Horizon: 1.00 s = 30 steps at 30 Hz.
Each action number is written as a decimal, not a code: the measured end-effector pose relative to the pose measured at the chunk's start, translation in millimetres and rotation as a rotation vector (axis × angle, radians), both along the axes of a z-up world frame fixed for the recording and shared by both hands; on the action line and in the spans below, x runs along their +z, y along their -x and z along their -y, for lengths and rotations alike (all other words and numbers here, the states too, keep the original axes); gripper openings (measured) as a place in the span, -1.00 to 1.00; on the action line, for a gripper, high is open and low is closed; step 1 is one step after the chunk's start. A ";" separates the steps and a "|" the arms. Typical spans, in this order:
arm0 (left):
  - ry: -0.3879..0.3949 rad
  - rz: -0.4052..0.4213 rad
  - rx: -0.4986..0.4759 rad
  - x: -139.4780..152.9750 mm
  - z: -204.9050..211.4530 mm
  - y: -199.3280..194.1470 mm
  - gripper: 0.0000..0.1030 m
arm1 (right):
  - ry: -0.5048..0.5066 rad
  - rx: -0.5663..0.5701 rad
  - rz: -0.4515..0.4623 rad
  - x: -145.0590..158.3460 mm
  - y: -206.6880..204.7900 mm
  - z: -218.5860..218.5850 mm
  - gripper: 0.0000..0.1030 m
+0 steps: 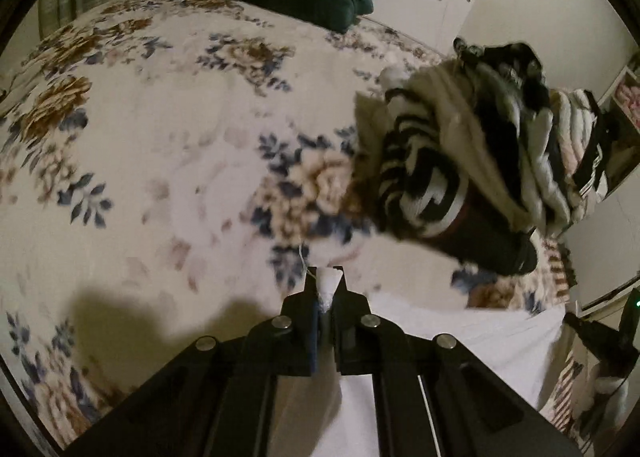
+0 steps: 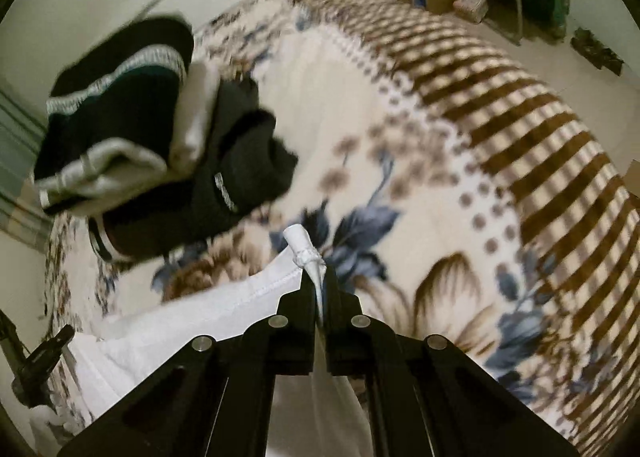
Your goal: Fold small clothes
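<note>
- Right now I have the left gripper (image 1: 325,277) clamped on a pinched corner of the white garment (image 1: 460,341), and the right gripper (image 2: 316,279) pinching its other bunched corner; the cloth sags between them over the floral blanket (image 1: 160,145).
- To fold well, I'd judge both corners should travel level and taut (no slack in the middle); lay the edge down square, clear of the stack of folded clothes (image 2: 132,137).
- Motion blur smears the stack; the garment's lower part is cut off, so I cannot tell what sort it is.
</note>
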<state>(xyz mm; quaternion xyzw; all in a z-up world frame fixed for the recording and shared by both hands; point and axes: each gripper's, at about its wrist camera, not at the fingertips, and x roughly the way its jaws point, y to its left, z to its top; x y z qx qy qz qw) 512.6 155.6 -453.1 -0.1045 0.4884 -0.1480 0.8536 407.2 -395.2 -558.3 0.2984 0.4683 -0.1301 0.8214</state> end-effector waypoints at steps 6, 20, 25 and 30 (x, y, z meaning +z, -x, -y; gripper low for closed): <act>-0.002 -0.027 0.026 -12.7 1.8 -31.2 -0.93 | 0.006 -0.034 0.032 14.2 -12.7 14.6 -0.94; 0.224 -0.227 0.217 -15.4 -51.7 68.3 0.63 | -0.246 -0.096 -0.067 -2.9 59.9 2.0 0.28; 0.408 -0.390 0.338 -47.5 -40.3 130.5 0.63 | -0.502 -0.144 -0.097 -40.8 111.8 -48.6 0.28; 0.490 -0.478 0.362 -91.5 -3.6 137.2 0.63 | -0.691 -0.202 -0.053 -97.3 106.5 -79.1 0.28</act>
